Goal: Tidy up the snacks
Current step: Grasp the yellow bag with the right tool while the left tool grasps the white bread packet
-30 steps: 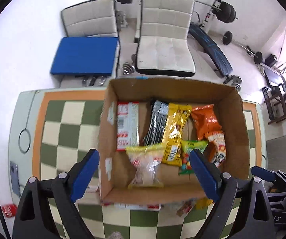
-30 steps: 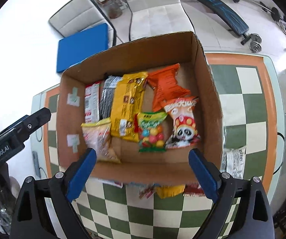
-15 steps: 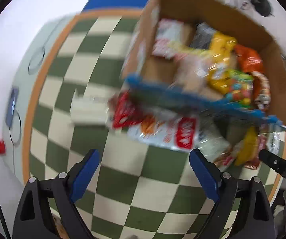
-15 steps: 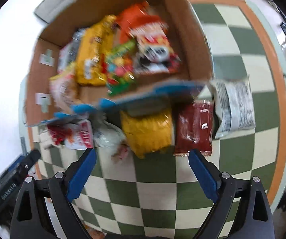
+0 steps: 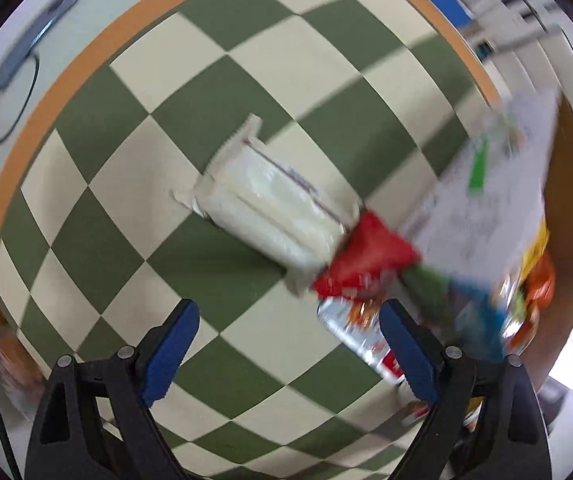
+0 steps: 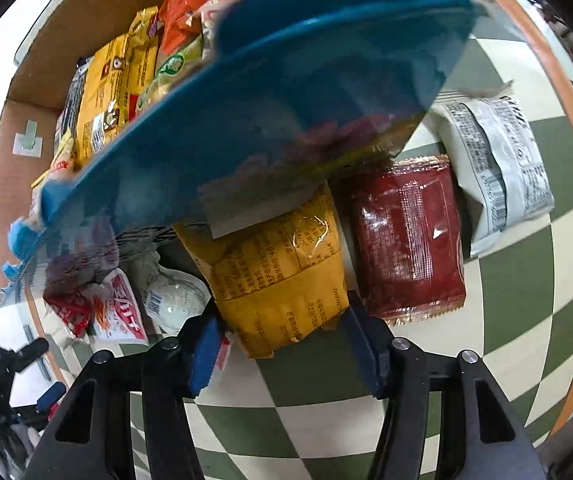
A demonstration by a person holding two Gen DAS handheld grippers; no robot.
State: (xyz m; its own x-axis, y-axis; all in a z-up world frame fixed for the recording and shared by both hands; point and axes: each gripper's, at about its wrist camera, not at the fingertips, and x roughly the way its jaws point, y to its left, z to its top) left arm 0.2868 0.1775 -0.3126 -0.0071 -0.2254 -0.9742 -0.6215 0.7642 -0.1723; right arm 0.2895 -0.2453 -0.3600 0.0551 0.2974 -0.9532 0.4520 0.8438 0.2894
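Both grippers differ: right gripper just closed, clamping yellow packet; left gripper apart; blue bag at 12 o'clock could snag.

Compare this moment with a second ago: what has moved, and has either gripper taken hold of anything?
Both grippers dropped from above the cardboard box to the packets lying in front of it. The right gripper has just been closing, its jaws now around the yellow packet. The left gripper, open, now faces the white packet. The snacks in the box and on the table lie as before.
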